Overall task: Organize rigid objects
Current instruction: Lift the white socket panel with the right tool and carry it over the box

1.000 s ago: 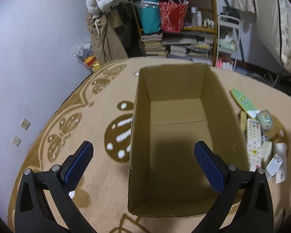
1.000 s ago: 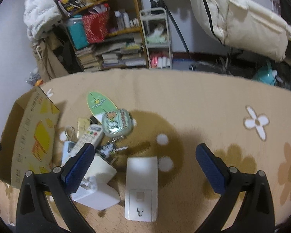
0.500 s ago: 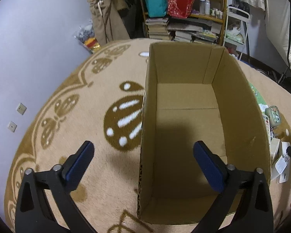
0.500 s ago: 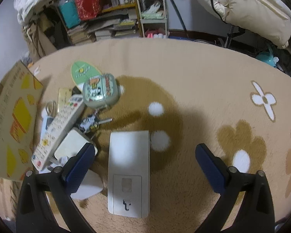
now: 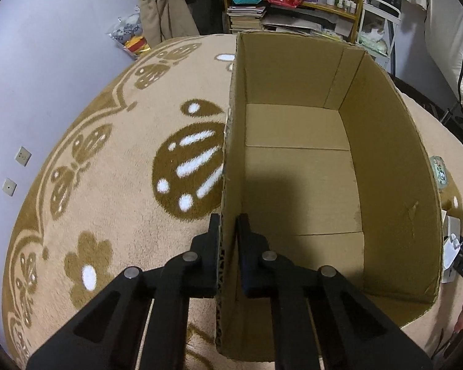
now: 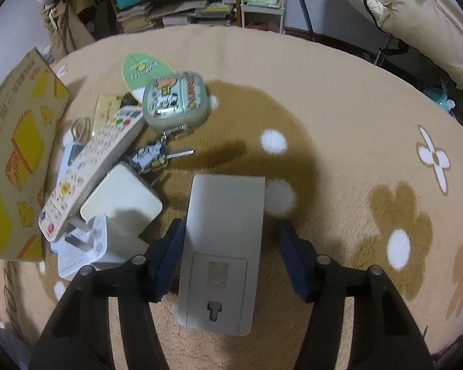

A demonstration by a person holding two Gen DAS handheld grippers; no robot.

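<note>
Cardboard box [image 5: 385, 160] wall pinched by left tool [image 5: 228, 231]; right tool [image 6: 230, 246] straddles white unit [image 6: 222, 246].

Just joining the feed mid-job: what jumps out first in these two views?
The left gripper is clamped on the near wall of the empty cardboard box. The right gripper straddles a flat white device on the carpet, jaws open, with the remote and other clutter to its left.
</note>
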